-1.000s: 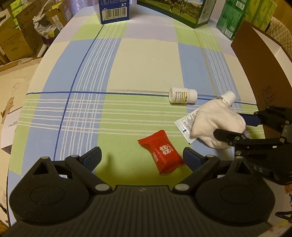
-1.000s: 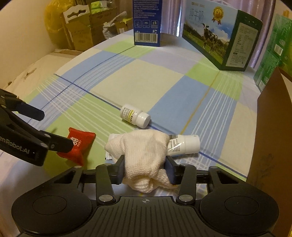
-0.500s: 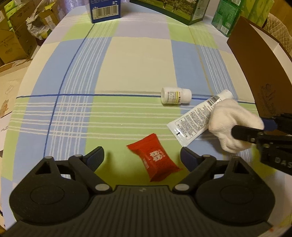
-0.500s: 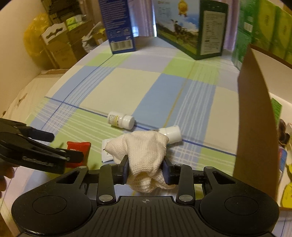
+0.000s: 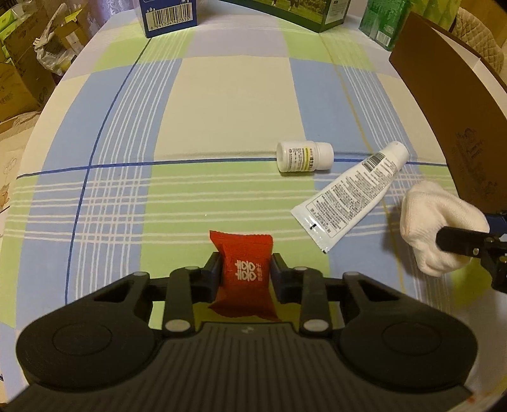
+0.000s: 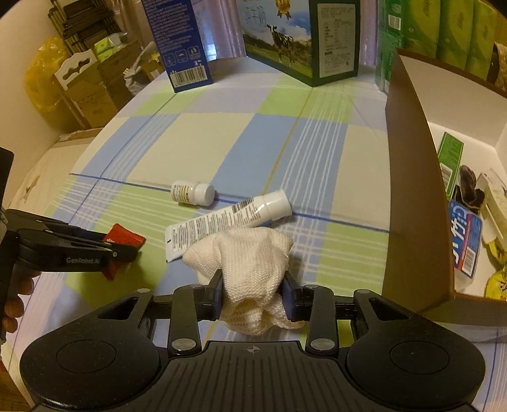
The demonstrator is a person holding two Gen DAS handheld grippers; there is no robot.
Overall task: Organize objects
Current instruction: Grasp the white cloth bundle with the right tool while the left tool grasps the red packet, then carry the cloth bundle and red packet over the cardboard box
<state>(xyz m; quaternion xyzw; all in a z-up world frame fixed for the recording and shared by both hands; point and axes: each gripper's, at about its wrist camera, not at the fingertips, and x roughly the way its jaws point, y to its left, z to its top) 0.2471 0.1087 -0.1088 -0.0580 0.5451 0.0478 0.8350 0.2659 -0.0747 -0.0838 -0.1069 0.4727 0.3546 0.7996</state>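
My left gripper [image 5: 244, 269] is shut on a red candy packet [image 5: 245, 275] low over the checked tablecloth; the same packet [image 6: 122, 236] shows from the right wrist view, pinched in the left gripper [image 6: 126, 250]. My right gripper [image 6: 252, 293] is shut on a bunched white cloth [image 6: 250, 269], held above the cloth-covered table; the cloth [image 5: 439, 228] appears at the right in the left wrist view. A white pill bottle [image 5: 304, 156] and a white tube [image 5: 351, 193] lie on their sides between them.
A brown open box [image 6: 412, 196] stands at the right, with several packets inside. At the table's far edge stand a blue carton [image 6: 180, 41], a green milk box [image 6: 304, 38] and green packs [image 6: 437, 28]. Cardboard boxes [image 6: 85, 92] sit beyond the left edge.
My left gripper moved forward and shut on the red packet, which was lying free between its open fingers. The right gripper carried the white cloth rightward toward the brown box, uncovering the tube.
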